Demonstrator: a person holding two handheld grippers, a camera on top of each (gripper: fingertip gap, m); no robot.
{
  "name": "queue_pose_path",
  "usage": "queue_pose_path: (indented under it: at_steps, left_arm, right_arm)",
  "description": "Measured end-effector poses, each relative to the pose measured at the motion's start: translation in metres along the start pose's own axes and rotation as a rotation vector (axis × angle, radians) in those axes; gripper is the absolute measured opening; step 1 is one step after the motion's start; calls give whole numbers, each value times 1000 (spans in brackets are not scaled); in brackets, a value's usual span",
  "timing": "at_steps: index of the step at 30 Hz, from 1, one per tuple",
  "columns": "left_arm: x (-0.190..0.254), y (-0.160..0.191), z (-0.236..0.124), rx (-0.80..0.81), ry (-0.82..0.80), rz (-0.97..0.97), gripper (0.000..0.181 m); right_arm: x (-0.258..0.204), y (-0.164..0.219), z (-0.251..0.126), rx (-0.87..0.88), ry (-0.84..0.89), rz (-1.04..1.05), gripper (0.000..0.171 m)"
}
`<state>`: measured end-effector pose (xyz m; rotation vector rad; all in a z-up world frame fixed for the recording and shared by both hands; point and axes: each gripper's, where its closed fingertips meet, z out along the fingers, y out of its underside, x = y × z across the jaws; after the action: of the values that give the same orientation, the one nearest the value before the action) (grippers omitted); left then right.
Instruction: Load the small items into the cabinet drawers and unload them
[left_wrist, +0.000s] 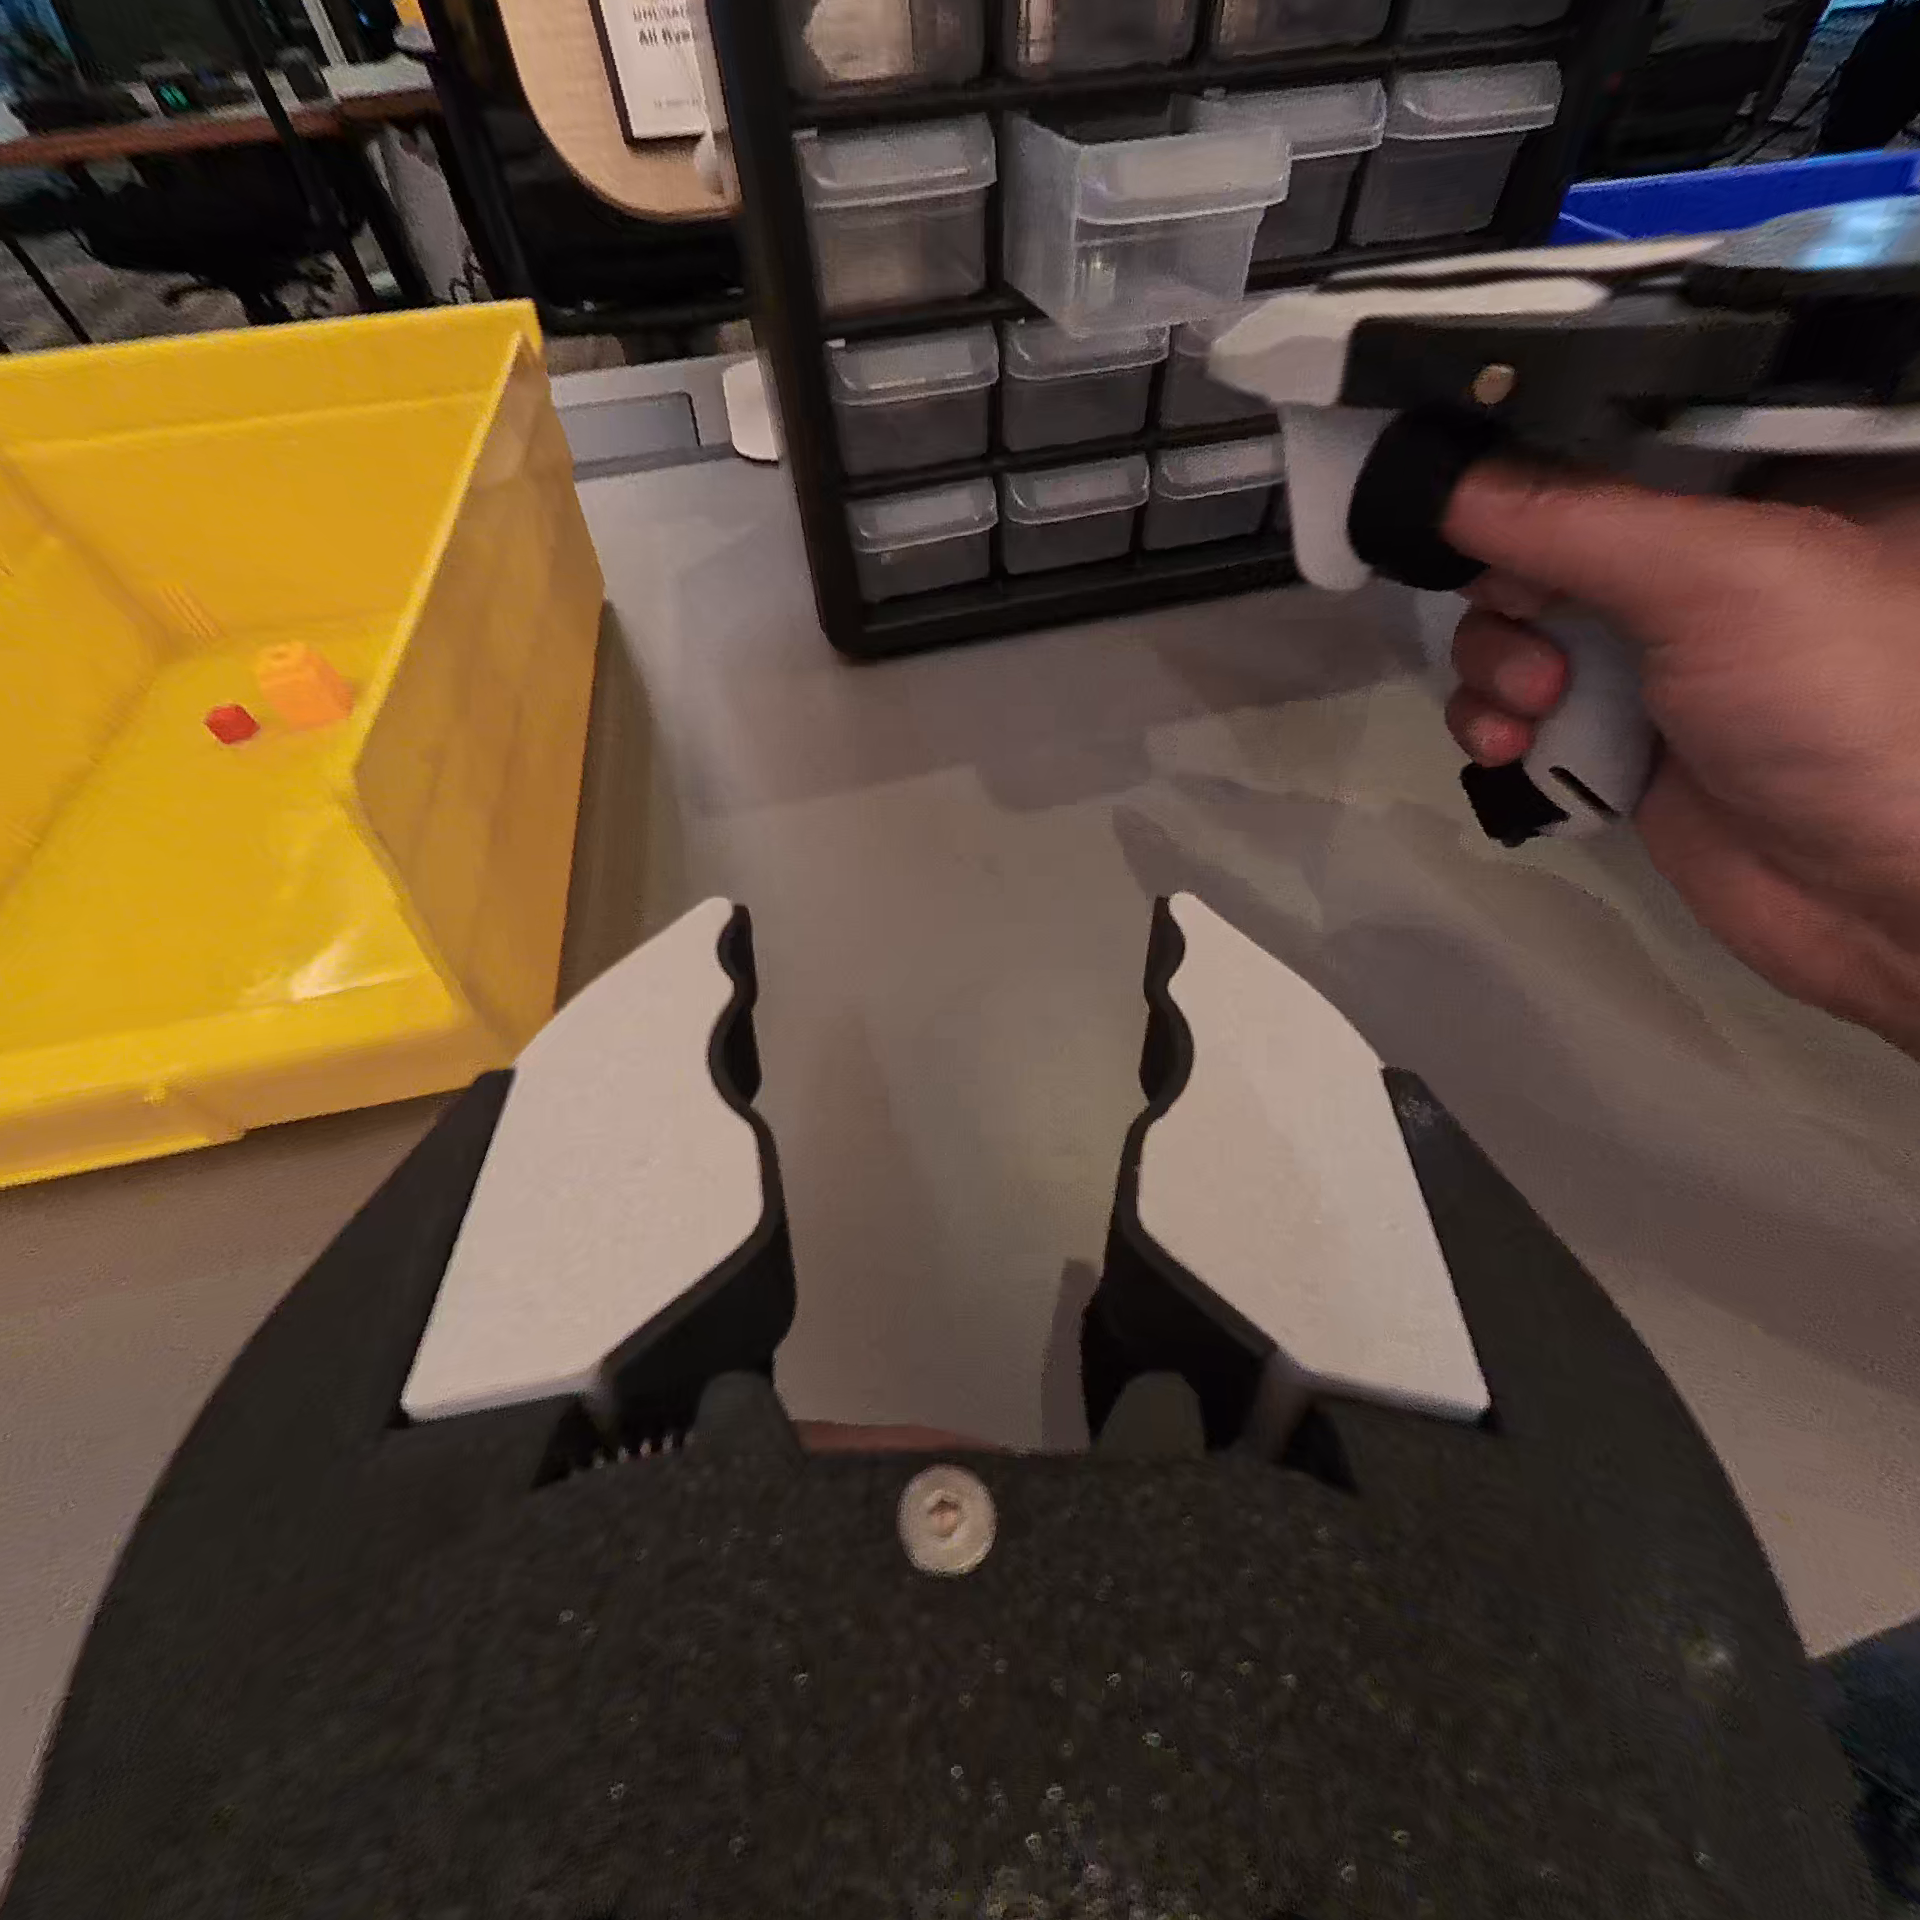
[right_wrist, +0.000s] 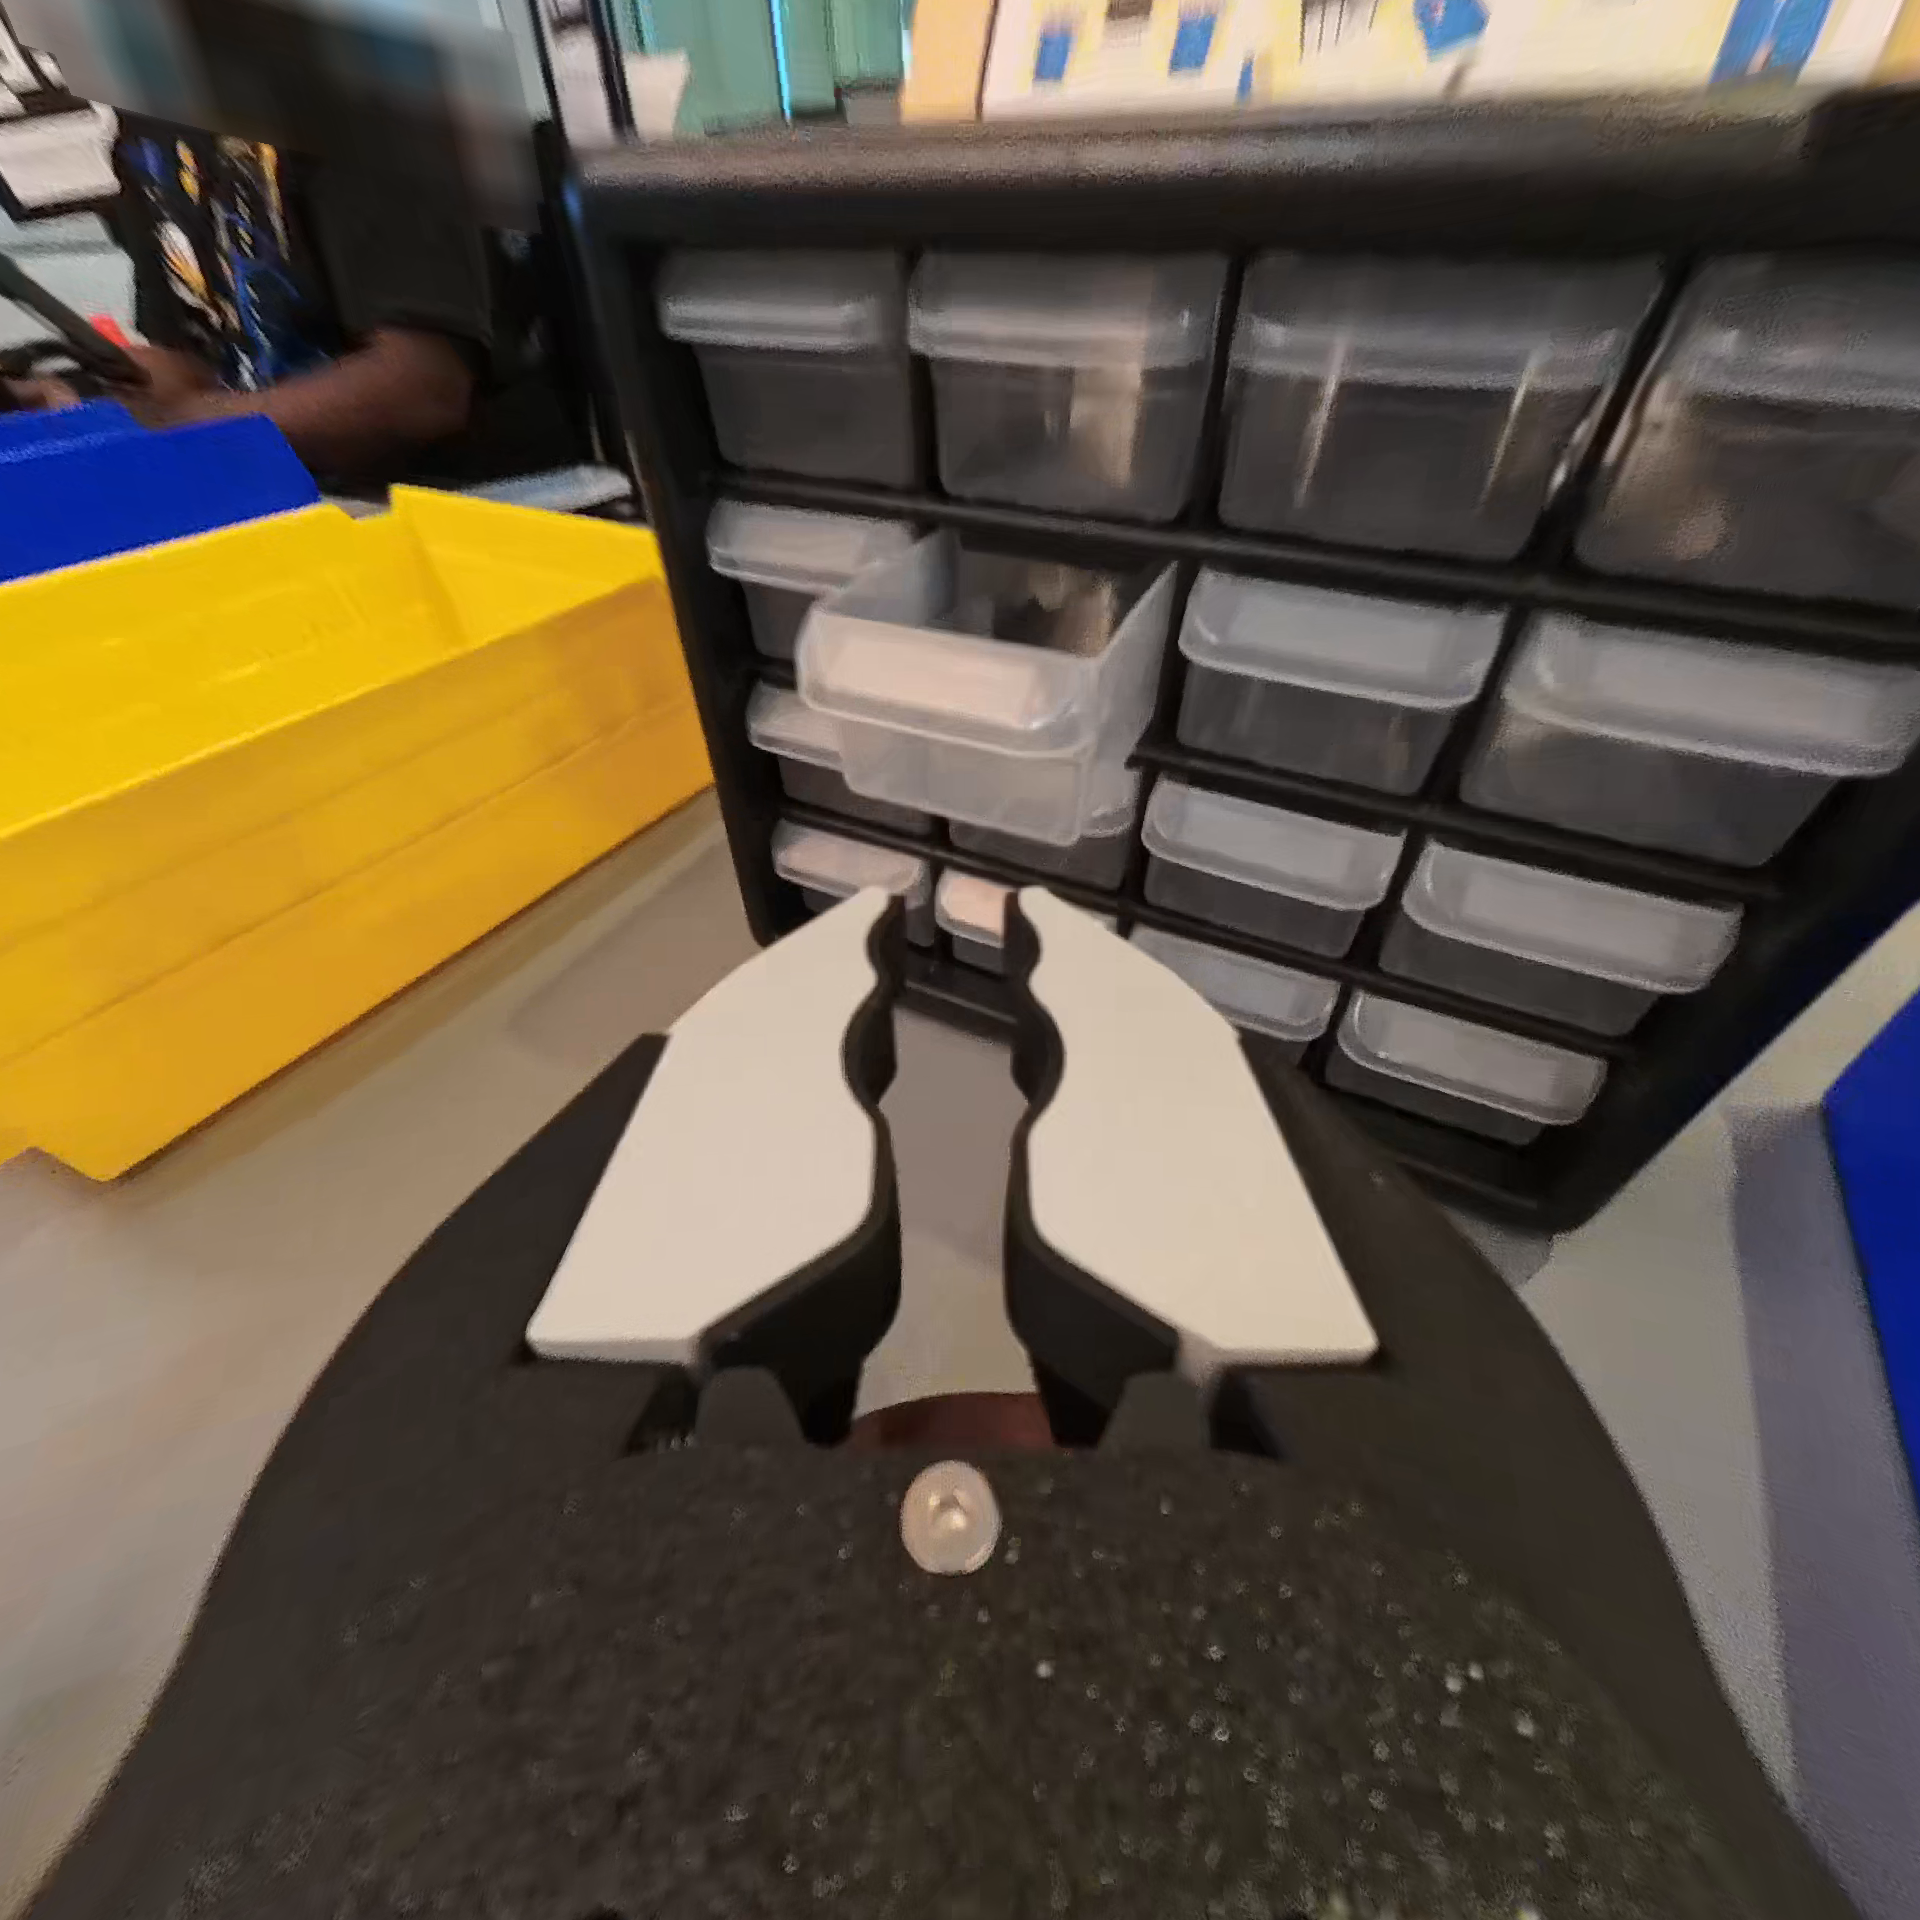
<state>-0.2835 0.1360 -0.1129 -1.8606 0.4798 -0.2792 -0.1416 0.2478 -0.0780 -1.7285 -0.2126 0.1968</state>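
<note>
ahead of the left gripper (left_wrist: 951, 914), whose fingers are spread wide with nothing between them, stands a black cabinet (left_wrist: 790, 416) of clear drawers on a grey table (left_wrist: 935, 831). 1 drawer (left_wrist: 1143, 223) is pulled out. left of it, a yellow bin (left_wrist: 457, 727) holds a red block (left_wrist: 231, 723) and an orange block (left_wrist: 301, 686). the right gripper (right_wrist: 951, 914), narrowly parted and holding nothing, points below the pulled-out drawer.

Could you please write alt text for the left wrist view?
An open, empty left hand-held gripper hovers over a grey table, facing a black cabinet with one clear drawer pulled out. A yellow bin at left holds two small items; a hand holds another gripper at right.
</note>
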Motion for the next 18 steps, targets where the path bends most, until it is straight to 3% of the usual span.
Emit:
queue_pose_path:
  at_steps: [3, 8, 18]
  left_arm:
    - [0, 4, 3, -22, 39, -62, 73]
    - [-4, 12, 8, -64, 58, -111, 79]
    - [-12, 18, 12, -91, 64, -150, 81]
  right_arm:
    - [-8, -10, -3, 57, -9, -84, 13]
    - [-8, -17, 26, 24, 12, -149, 14]
    - [9, -17, 71, -25, -5, -88, 23]
